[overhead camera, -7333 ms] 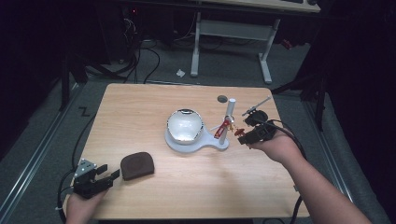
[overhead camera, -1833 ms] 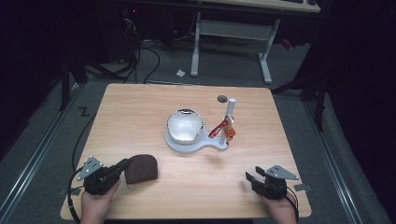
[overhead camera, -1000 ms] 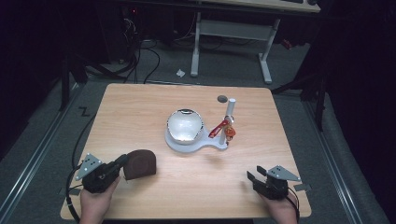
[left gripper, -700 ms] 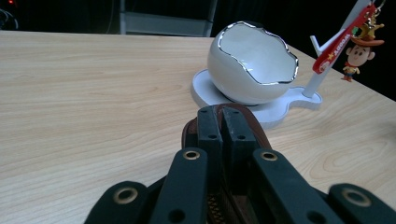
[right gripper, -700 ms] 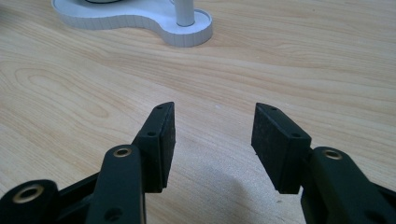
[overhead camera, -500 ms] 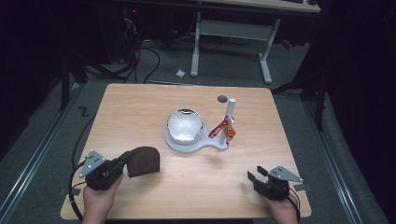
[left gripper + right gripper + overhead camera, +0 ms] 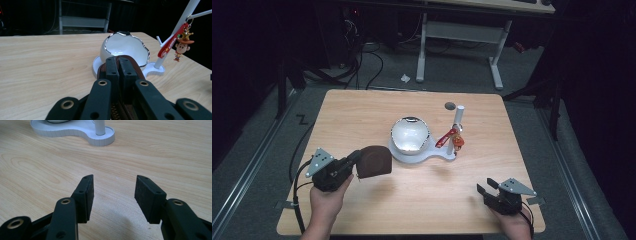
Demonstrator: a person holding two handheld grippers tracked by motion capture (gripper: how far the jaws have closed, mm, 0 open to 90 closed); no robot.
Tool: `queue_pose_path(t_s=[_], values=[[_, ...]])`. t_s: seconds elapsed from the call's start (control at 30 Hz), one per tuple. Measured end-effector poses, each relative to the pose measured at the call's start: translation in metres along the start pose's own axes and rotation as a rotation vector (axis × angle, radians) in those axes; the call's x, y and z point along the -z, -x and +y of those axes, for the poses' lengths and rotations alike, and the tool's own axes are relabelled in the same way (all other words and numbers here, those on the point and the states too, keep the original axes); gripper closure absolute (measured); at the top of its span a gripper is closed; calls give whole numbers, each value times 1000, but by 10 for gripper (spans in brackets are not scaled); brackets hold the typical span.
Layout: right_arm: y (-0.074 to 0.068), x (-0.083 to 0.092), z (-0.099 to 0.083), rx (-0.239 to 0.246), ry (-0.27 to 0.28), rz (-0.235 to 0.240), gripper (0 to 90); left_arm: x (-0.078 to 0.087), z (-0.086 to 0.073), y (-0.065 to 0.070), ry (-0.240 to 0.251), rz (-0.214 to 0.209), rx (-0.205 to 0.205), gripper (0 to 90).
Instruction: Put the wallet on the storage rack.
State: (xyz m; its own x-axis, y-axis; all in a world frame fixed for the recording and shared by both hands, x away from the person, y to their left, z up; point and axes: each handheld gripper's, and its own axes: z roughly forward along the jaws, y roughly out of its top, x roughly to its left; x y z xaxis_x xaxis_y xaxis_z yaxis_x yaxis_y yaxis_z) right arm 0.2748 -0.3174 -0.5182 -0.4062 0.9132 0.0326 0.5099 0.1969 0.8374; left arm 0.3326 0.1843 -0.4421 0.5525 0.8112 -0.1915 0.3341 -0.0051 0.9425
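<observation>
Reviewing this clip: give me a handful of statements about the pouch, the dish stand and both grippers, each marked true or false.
1. The left gripper is shut on the dark brown leather pouch. True.
2. The right gripper holds the red keychain strap. False: its jaws stand open and empty over bare wood.
3. The red keychain strap hangs from the white post of the stand. True.
4. The dark brown leather pouch lies inside the white silver-rimmed bowl. False: it is beside the bowl, in the left jaws.
</observation>
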Motion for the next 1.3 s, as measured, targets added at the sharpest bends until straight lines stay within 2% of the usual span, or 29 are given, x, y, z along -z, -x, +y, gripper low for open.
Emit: queue_pose_path(t_s=[0.67, 1.2, 1.3], values=[[3, 2, -1, -11, 11, 4, 502, -44, 25, 7, -6, -3, -3, 874], [5, 3, -1, -15, 17, 10, 502, -65, 35, 12, -4, -9, 4, 874], [5, 3, -1, -16, 17, 12, 502, -71, 38, 13, -8, 7, 2, 874]])
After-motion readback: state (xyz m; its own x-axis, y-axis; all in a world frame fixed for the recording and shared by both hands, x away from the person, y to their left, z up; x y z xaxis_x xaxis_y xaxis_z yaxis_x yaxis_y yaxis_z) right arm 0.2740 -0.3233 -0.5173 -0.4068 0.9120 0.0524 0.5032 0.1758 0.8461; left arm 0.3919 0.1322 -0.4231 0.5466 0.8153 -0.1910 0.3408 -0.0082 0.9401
